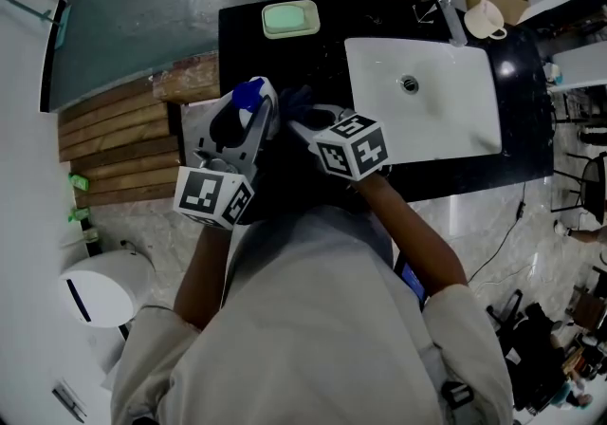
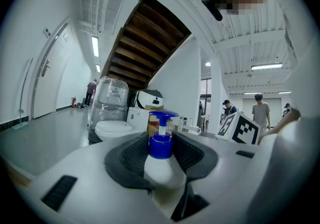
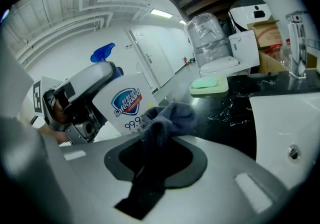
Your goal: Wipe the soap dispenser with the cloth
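Note:
A white soap dispenser [image 2: 161,165] with a blue pump [image 2: 162,128] stands upright between the jaws of my left gripper [image 2: 161,160], which is shut on its body. In the head view that gripper [image 1: 248,115] holds the bottle over the black counter [image 1: 247,29], left of the sink. My right gripper [image 3: 157,160] is shut on a dark blue-grey cloth [image 3: 167,118]. The bunched end of the cloth lies against the labelled side of the dispenser [image 3: 125,105]. In the head view the right gripper [image 1: 302,120] points left at the bottle.
A white sink basin [image 1: 427,101] with a chrome faucet [image 1: 453,15] lies to the right. A green soap dish [image 1: 290,19] and a white cup [image 1: 486,19] sit at the counter's back. A wooden slatted floor [image 1: 114,138] and a white bin [image 1: 100,286] are on the left.

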